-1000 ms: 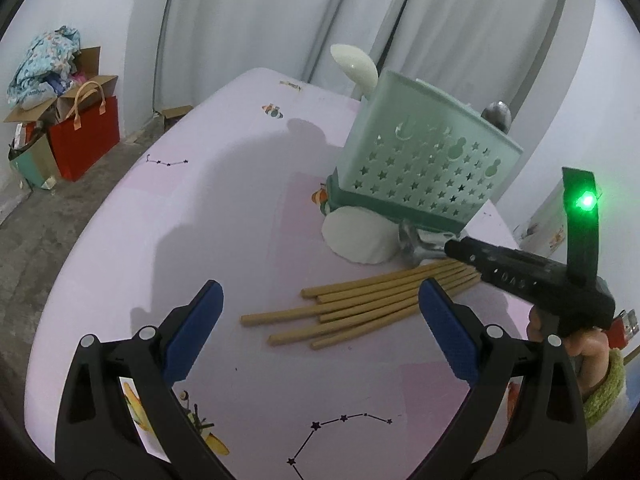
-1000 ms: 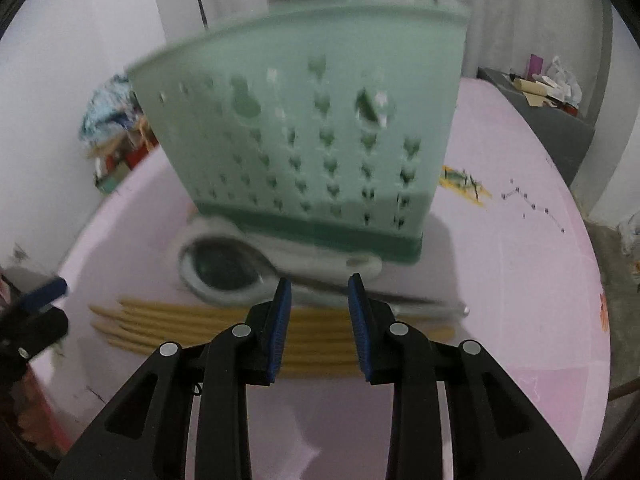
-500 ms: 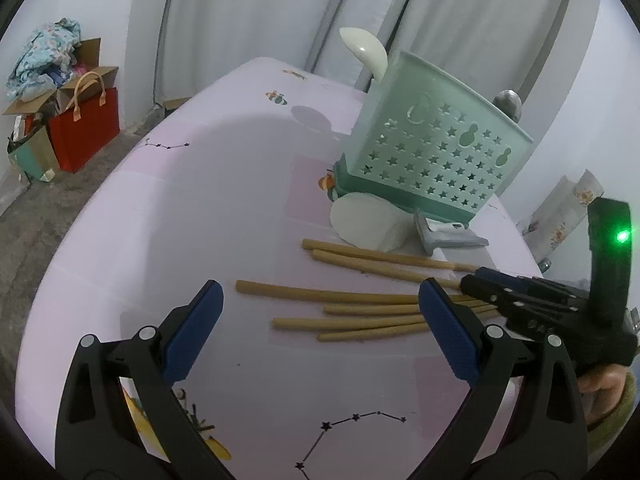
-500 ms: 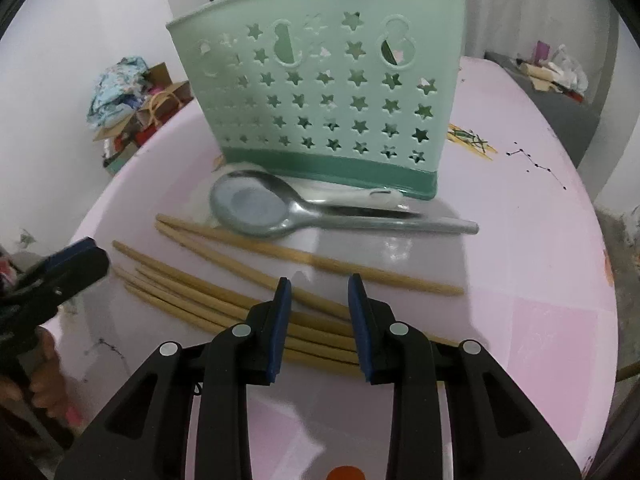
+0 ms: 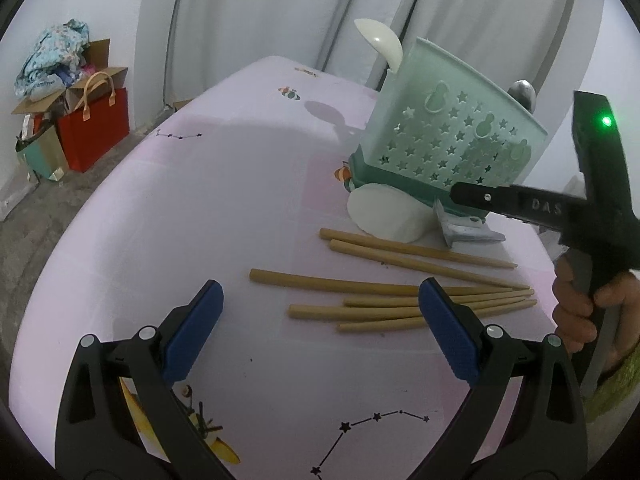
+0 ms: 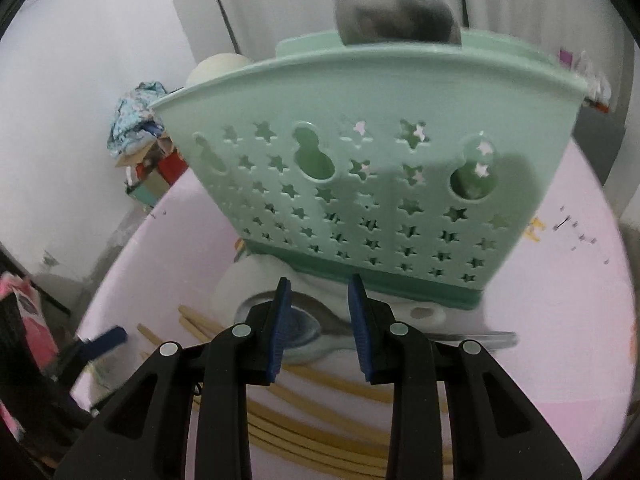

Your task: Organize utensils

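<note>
At the far left, off the table, a red bag (image 5: pixel 93 128) and some boxes sit on the floor against the wall, no part of the job. The left gripper (image 5: pixel 320 332) hangs over the near edge of the pink table (image 5: pixel 200 208) with its blue pads spread wide and nothing between them — it looks parked there, ready for the loose sticks rather than working.

Just beyond it lie the wooden chopsticks (image 5: pixel 384 304), scattered flat in a rough fan with tips pointing right (six, as far as I can count). They lie on the cloth because they are not yet sorted, and they cannot stand on their own.

Further right stands the green holder (image 5: pixel 452 148), upright, its star-cut wall facing the cameras. A white spoon (image 5: pixel 380 44) and a metal spoon (image 6: pixel 394 4) stick bowl-up out of its top — placed handle down, so already put away. At its foot lie a white ladle-like spoon (image 5: pixel 386 214) and a metal spoon (image 6: pixel 304 330), flat on the table, touching or nearly touching the holder's base.

The right gripper (image 6: pixel 316 320) points down over that lying metal spoon, its jaws set narrow and empty, seemingly lined up to pinch it.
</note>
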Motion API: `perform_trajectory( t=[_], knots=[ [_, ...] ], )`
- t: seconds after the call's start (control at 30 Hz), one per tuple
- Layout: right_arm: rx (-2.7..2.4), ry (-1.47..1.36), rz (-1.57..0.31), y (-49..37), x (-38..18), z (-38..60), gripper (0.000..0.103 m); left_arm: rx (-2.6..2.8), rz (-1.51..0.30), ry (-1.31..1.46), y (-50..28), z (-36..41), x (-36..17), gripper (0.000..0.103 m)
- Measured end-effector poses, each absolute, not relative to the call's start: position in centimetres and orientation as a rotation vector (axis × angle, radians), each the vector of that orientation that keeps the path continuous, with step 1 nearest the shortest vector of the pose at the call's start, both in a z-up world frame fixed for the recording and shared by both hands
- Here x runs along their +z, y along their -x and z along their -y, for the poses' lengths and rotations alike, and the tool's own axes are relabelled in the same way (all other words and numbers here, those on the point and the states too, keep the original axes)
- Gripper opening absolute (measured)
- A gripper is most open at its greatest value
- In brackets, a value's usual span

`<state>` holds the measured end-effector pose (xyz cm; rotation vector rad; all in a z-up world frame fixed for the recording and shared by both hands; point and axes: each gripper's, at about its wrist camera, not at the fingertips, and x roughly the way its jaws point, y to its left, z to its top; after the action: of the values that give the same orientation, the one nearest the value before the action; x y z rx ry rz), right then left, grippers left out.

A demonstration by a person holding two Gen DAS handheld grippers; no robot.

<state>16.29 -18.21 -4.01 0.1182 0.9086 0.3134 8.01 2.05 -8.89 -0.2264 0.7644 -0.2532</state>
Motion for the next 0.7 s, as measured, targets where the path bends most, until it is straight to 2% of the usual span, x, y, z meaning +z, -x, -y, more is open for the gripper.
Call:
perform_trajectory(
  t=[0.7],
  knots=[
    [0.264, -0.217, -1.049, -18.5, -6.1, 18.1, 0.029, -0.259, -0.753, 0.245, -8.0, -2.2, -8.9, 0.095]
  ],
)
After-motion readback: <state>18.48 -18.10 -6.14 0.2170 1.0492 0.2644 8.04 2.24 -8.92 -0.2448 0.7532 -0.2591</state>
